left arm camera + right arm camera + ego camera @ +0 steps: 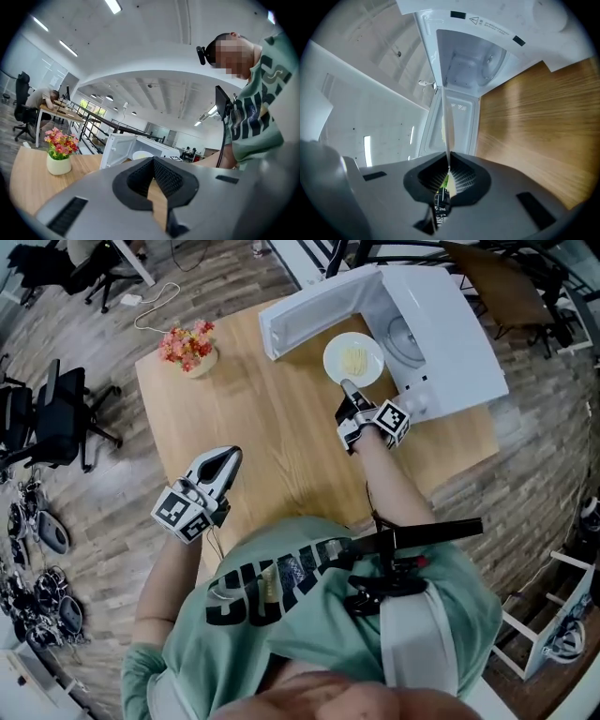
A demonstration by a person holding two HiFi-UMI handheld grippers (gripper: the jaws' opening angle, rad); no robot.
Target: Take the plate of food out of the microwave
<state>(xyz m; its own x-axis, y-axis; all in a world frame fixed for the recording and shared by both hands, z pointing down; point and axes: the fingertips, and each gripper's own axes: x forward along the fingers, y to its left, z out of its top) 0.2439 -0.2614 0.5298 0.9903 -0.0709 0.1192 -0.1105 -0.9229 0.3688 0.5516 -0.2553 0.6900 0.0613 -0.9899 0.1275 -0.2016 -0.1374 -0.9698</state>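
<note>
Plate of food (353, 359): probably stiff, light, breakable and slick, so best pinched at the rim and carried level. Right gripper (345, 386) is clamped on its near rim; left gripper (230, 458) hangs closed and empty.

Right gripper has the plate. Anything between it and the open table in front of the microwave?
Nothing visible. The plate, held by the right gripper, hangs over the table; the microwave door stands open to its left in the head view, and the flower vase sits far off.
</note>
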